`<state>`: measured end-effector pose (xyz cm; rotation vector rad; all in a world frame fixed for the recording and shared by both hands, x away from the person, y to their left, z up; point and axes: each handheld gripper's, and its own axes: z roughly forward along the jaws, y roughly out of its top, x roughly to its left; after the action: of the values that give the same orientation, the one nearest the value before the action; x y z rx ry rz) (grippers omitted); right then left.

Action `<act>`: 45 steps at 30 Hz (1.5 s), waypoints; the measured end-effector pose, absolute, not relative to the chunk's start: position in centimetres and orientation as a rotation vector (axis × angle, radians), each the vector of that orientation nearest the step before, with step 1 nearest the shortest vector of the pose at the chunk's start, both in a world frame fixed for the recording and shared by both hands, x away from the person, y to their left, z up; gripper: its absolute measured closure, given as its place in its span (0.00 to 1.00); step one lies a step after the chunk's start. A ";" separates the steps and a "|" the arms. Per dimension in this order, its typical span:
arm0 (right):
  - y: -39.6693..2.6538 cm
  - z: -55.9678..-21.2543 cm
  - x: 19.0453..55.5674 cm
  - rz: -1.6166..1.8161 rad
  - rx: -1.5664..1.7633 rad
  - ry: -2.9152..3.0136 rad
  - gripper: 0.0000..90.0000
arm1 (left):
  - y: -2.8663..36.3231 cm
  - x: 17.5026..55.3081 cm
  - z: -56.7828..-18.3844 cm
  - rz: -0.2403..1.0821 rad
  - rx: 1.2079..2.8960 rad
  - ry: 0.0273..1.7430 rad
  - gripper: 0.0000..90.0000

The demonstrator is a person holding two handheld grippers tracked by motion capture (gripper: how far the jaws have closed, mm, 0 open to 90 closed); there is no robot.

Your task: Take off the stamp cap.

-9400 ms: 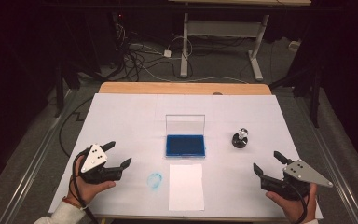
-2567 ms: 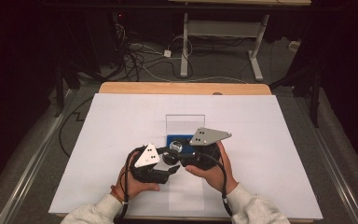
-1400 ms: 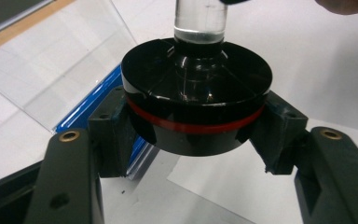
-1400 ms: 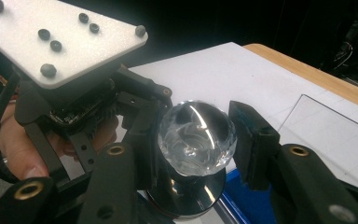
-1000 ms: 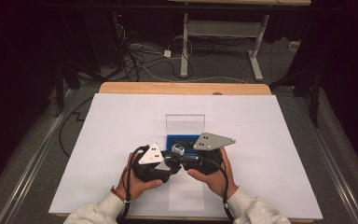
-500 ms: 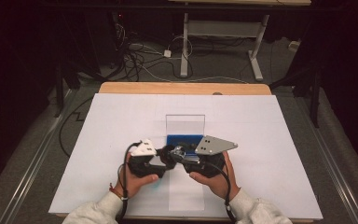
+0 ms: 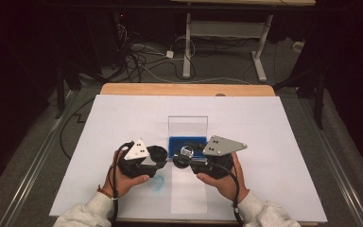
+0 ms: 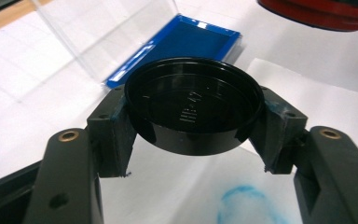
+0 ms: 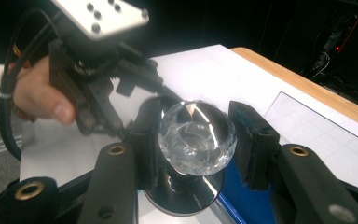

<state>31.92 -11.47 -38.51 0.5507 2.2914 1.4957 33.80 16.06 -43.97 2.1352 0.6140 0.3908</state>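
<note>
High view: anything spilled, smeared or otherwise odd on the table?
Yes. A blue smudge marks the white sheet near the table's front edge, below the left hand-held gripper. It matches the colour of the open blue ink pad behind, so it looks like stray ink.

Left gripper point(image 7: 157, 155) clamped, right gripper point(image 7: 183, 158) clamped; tips near, seemingly apart.

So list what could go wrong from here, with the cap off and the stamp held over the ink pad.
1. The left gripper pinches the round black cap only at its rim; it could pop out and roll.
2. The right gripper clamps the faceted clear knob of the stamp; such a smooth knob may twist or slip when pressed into the blue ink pad.
3. A blue smudge already marks the table cover; the paper sheet nearby could get stained too.
</note>
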 end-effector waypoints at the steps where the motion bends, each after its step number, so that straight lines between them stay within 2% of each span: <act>1: -11.5 -38.5 31.9 1.496 0.551 2.293 0.63 | 16.3 33.8 -43.9 0.404 2.137 0.619 0.41; 22: -13.9 -38.2 32.2 1.361 0.587 2.376 0.63 | 21.9 31.4 -44.2 0.442 2.135 0.679 0.41; 45: -15.4 -38.4 32.9 1.283 0.617 2.406 0.63 | 24.5 29.1 -45.2 0.449 2.131 0.709 0.41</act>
<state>32.91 -15.39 -38.44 0.6172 2.4056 1.2828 29.12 24.55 -45.18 2.1309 0.7088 0.4489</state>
